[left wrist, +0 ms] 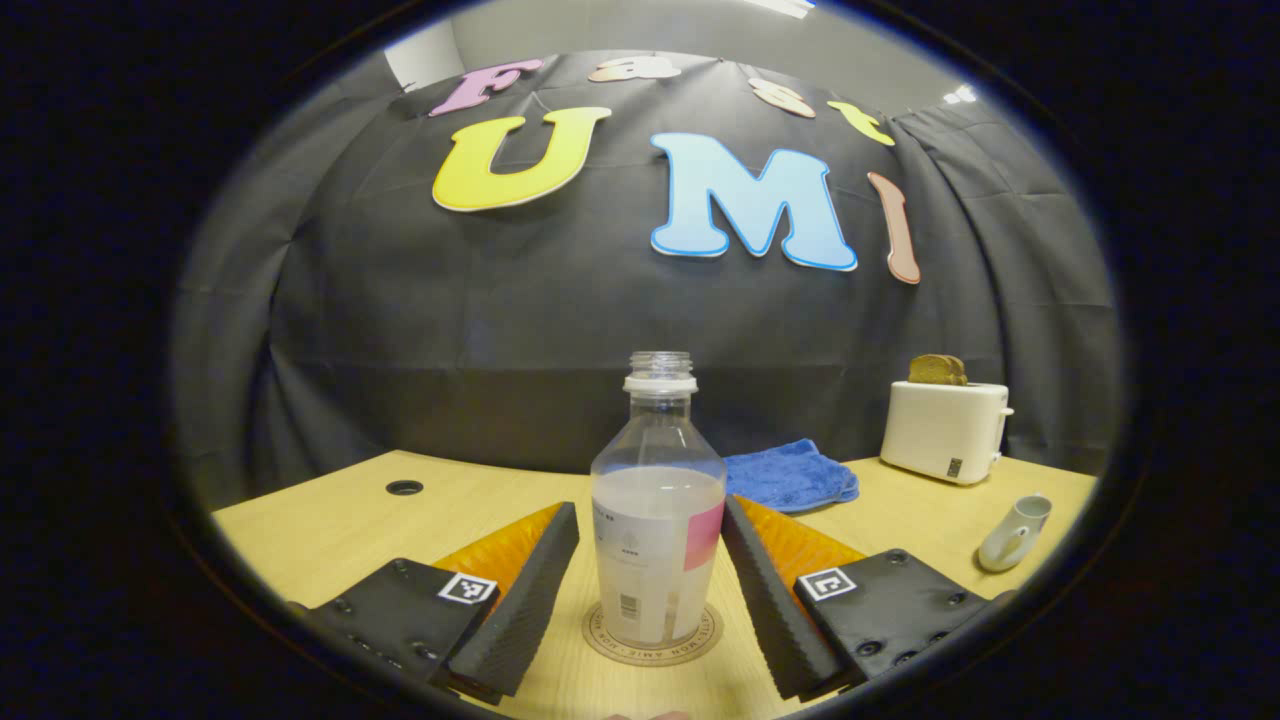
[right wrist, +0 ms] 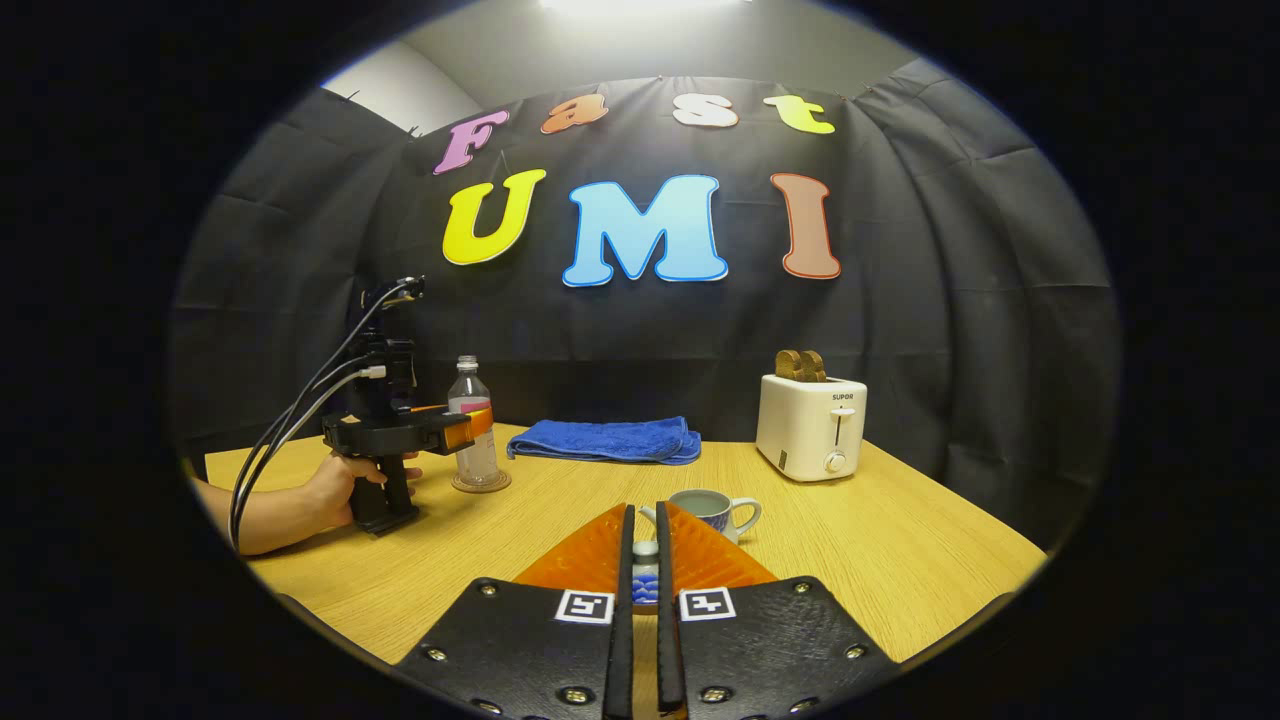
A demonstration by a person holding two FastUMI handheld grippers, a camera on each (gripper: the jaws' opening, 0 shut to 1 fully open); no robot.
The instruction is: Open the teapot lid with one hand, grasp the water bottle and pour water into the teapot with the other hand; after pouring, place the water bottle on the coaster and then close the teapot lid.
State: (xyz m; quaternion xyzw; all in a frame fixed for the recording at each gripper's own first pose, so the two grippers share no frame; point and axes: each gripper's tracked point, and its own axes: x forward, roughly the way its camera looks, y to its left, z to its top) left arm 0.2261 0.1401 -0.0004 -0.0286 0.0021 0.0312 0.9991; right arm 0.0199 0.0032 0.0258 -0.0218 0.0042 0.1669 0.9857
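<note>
Water bottle (left wrist: 658, 510) stands upright on coaster (left wrist: 652, 640), centred between spread left gripper (left wrist: 650, 590) fingers, not touching. Right gripper (right wrist: 645, 575) fingers pinch the teapot lid's knob (right wrist: 645, 572) just short of the open teapot (right wrist: 708, 510); lid goes back next.

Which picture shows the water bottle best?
The left gripper view: the water bottle stands close and central on its coaster, capless, between the open left gripper. In the right gripper view the bottle is small and far off, partly behind that gripper.

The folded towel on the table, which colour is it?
Blue; the towel shows best in the right gripper view.
</note>
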